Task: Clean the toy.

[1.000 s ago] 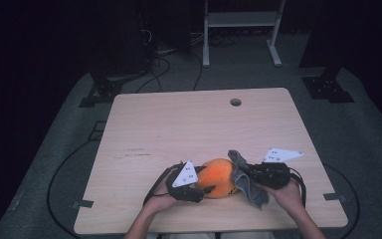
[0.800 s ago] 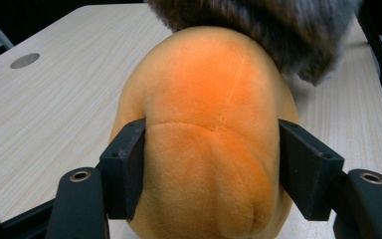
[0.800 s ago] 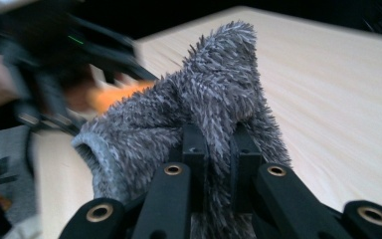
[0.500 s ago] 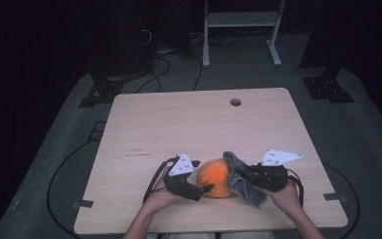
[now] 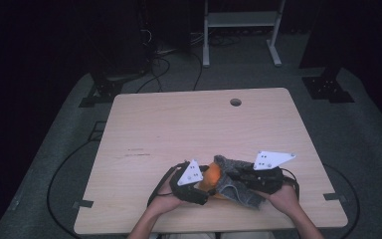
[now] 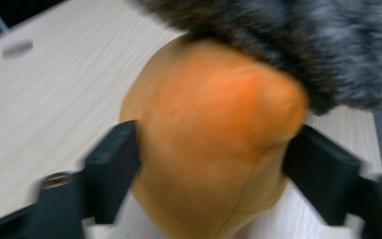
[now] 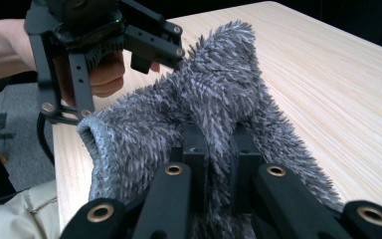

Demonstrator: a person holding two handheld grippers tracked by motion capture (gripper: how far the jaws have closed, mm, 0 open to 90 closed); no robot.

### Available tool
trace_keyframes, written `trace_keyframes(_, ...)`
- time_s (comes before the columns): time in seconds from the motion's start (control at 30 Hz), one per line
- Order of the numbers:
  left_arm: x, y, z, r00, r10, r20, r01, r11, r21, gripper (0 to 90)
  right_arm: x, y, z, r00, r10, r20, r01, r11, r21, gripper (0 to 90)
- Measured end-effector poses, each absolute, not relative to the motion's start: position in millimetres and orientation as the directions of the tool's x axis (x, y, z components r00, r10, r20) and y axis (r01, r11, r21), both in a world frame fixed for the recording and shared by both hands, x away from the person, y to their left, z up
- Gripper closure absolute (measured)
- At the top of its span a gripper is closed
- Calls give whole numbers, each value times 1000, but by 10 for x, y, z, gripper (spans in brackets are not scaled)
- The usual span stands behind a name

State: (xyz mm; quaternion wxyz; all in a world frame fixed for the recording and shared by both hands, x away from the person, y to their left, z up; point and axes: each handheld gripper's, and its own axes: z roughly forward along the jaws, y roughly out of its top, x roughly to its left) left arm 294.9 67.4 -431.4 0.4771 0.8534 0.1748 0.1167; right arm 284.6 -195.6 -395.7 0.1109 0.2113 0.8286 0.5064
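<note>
Orange and soft-looking, the rounded object (image 6: 214,149) sits at the near edge of the wooden table (image 5: 179,129), close to the person and roughly midway between the two hands. The left gripper (image 6: 214,164) has it clamped: both black jaws press against its sides, spread about as wide as the object itself, so the grip looks firm rather than loose. In the high view the same orange object (image 5: 213,175) shows between the grippers, with the grey fuzzy cover (image 5: 238,186) lying over its right side.

The right gripper (image 7: 214,144) has its jaws nearly closed, pinching a fold of the grey fuzzy cover (image 7: 204,94) between them. The cover's rolled rim hangs toward the left in the right gripper view, where the left gripper stands just beyond it with the person's hand (image 7: 104,72) behind.

Judging by how things lie, the work is partway through: the cover rests across the top and right of the orange object, touching it, yet much of the orange surface is bare on the left. Whether the cover is going on or coming off cannot be told from this moment. Either way, one gripper steadies the object and the other handles the fabric, and the cover has yet to be fully seated or fully freed.
</note>
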Motion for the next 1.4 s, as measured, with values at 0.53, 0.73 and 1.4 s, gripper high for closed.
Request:
trace_keyframes(0.53,2791,596,-4276,905,341,255,-8,-585,811,408,2731,-1808,-3762,-910,411,-55,160,470,868,810)
trace_keyframes(0.73,2851,641,-4317,905,365,220,29,-568,823,422,2884,-1980,-3879,-871,491,-9,236,435,869,809)
trace_keyframes(1.4,2981,814,-4278,920,391,-6,198,-452,870,282,3022,-2276,-4200,-812,565,145,387,336,859,809)
